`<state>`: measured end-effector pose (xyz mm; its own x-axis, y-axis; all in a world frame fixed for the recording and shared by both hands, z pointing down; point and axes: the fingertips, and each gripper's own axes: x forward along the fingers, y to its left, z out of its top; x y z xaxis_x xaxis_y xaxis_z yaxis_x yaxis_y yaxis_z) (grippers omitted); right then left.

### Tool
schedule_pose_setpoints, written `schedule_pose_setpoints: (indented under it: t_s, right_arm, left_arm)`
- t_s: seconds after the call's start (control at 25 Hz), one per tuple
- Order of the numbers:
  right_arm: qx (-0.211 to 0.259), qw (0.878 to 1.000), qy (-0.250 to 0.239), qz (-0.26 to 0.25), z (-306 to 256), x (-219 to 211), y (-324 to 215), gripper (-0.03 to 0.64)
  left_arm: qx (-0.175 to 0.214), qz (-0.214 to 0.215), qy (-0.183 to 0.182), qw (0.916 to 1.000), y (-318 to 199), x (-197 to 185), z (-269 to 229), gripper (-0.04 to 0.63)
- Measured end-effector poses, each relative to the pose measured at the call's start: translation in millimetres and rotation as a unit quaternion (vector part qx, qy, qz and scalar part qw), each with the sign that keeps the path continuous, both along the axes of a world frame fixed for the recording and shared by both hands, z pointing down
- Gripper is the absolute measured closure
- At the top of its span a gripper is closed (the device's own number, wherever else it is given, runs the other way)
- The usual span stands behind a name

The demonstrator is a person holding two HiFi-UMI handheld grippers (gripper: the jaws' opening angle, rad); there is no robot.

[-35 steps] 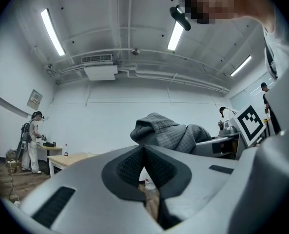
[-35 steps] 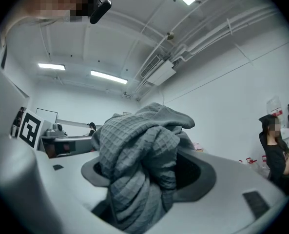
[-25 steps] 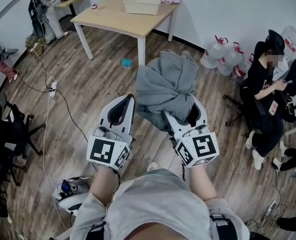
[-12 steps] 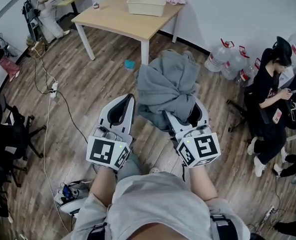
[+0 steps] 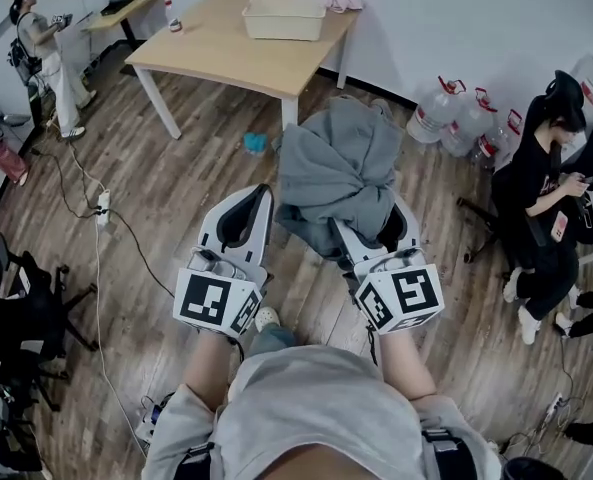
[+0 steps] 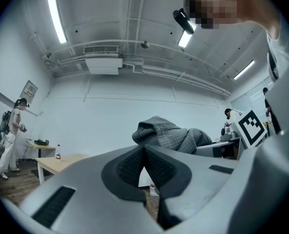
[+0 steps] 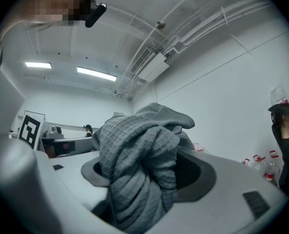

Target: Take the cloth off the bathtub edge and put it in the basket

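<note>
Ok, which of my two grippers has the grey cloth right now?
The right gripper: the grey cloth is bunched between its jaws and piled over them. The left gripper has its jaws together with nothing between them.

The left forearm (image 5: 208,366) and right forearm (image 5: 408,363) reach forward side by side from the bottom centre of the head view. The left gripper (image 5: 248,208), left of centre, points away from the body with its jaws closed together on nothing. The right gripper (image 5: 371,230), right of centre, has its jaws clamped on a bunched grey cloth (image 5: 341,163).
</note>
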<state>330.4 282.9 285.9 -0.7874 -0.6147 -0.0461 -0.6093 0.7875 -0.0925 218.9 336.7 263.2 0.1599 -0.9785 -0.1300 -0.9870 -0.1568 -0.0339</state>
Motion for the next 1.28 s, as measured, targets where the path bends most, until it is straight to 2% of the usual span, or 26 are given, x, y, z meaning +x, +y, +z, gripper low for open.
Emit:
schedule_pose_setpoints:
  t_s: [0.32,0.72,1.04,1.28]
  right_arm:
    - [-0.004,0.999,0.004,0.032,1.6,-55.5,-33.1,0.293]
    - [-0.011,0.998,0.004,0.066,10.0,-118.8,-53.3,0.293]
    - [-0.015,0.996,0.007,0.083,14.1,-137.0,-73.2,0.293]
    - [-0.021,0.996,0.003,0.082,19.0,-148.1,-109.4,0.292]
  left_arm:
    - [0.002,0.026,-0.003,0.9997,-39.3,-57.1,-1.6,0.598]
    - [-0.004,0.049,-0.012,0.9987,-64.4,-125.9,7.5,0.598]
    - [-0.009,0.055,-0.002,0.9985,-89.0,-151.1,16.8,0.599]
    - [-0.006,0.05,-0.001,0.9987,-120.9,-164.8,16.8,0.598]
